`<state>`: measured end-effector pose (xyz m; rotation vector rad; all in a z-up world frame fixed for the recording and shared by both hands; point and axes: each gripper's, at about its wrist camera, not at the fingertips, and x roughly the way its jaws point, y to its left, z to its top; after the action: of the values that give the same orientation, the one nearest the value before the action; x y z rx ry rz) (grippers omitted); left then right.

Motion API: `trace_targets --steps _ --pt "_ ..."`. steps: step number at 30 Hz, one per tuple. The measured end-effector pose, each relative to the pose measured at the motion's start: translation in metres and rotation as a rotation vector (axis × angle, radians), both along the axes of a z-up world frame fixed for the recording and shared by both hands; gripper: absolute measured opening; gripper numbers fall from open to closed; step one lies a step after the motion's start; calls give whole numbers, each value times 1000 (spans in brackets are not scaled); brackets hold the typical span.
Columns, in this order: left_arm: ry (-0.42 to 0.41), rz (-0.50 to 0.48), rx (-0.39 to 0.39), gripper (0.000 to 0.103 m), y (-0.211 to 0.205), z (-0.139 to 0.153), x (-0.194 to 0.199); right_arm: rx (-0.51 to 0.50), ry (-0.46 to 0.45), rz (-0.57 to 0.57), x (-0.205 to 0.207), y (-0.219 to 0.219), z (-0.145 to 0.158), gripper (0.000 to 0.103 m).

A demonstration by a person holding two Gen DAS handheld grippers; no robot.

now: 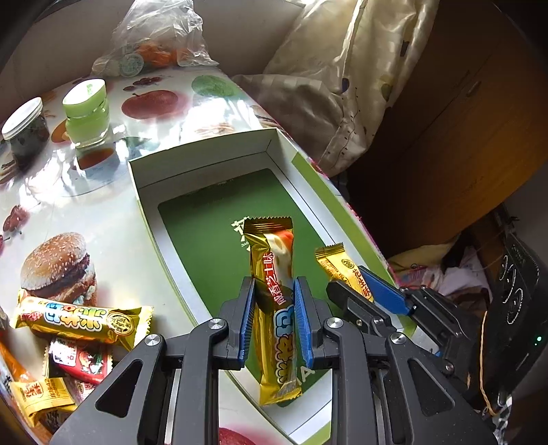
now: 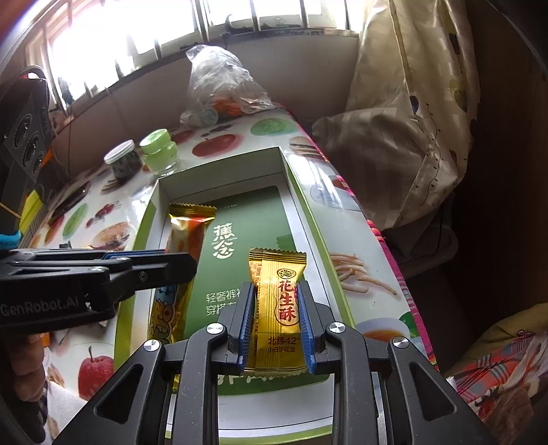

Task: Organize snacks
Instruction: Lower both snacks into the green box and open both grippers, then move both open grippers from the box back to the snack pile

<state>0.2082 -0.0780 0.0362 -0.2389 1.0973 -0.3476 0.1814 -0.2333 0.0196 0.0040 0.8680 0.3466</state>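
Here, left gripper [image 1: 274, 301] clamping long gold bar [image 1: 274, 270], over green box [image 1: 202, 164].

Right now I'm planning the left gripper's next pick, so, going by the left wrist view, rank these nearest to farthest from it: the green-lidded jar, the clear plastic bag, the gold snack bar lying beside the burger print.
1. Gold snack bar: on the table, just left of the left gripper.
2. Green-lidded jar: far left, beyond the box.
3. Clear plastic bag: at the table's far end.

bright barred window [image 2: 137, 30] behind the fruit-print table [image 2: 219, 143]; pale patterned curtain [image 2: 428, 85] right, dark wooden cabinet [image 1: 462, 119] beyond.
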Motion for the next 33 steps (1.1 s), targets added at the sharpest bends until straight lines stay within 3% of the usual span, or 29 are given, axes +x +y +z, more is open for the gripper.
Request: trace_targets --steps 9,15,19,27,30,33 --pt "17 11 -15 24 2 -8 5 -18 -5 -12 1 0 -2 23" --pt "22 9 15 26 0 -11 4 -18 -7 -24 -1 0 0 31" --pt "18 7 7 38 0 -10 1 -21 -10 -33 -3 0 2 35" --pt "1 12 10 40 4 -4 -7 -23 -18 -57 -11 -1 7 40" --pt "-22 7 21 49 4 2 -15 -18 -25 -67 -15 -2 11 42" --pt "-35 16 30 50 7 7 -21 -12 -34 -74 -19 -1 15 44"
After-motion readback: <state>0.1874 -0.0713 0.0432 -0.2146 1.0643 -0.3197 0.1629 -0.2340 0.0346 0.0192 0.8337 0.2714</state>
